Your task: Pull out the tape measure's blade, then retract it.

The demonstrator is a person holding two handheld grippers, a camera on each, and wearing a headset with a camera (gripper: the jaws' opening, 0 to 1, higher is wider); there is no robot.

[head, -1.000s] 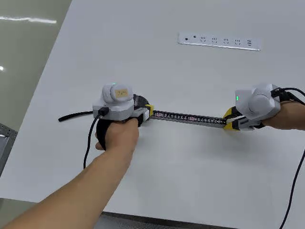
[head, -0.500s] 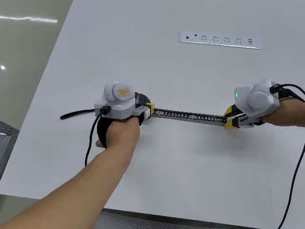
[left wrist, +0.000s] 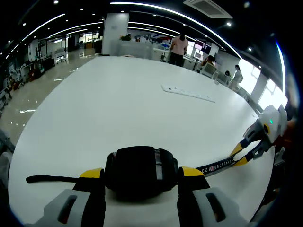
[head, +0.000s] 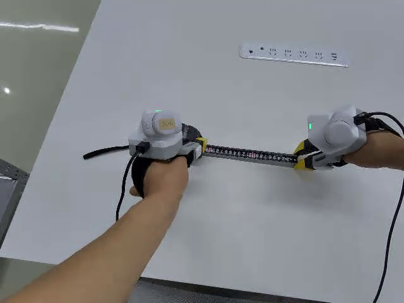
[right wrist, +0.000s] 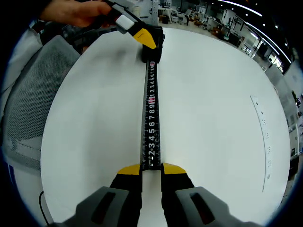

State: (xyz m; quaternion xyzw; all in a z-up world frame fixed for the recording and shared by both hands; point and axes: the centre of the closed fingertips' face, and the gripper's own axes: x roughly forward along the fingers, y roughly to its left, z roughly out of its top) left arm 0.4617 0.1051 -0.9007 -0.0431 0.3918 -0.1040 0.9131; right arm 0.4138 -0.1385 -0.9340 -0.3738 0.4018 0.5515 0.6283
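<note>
left gripper (left wrist: 142, 172) clamped around the black tape measure case (left wrist: 141, 161), resting on the white table (head: 240, 227). right gripper (right wrist: 151, 169) pinches the blade (right wrist: 151, 109) tip. Blade stretched straight between them.

My left gripper (left wrist: 142, 174) clamps black tape measure (left wrist: 141, 163), yellow jaw tips pressing either side of case. Blade (left wrist: 215, 166) runs out to right over white table (left wrist: 118, 104) to right gripper (left wrist: 240, 155), which pinches its end. Black strap (left wrist: 52, 179) lies left of case. Power strip (left wrist: 188, 93) well beyond. People (left wrist: 179, 46) past far edge.
</note>
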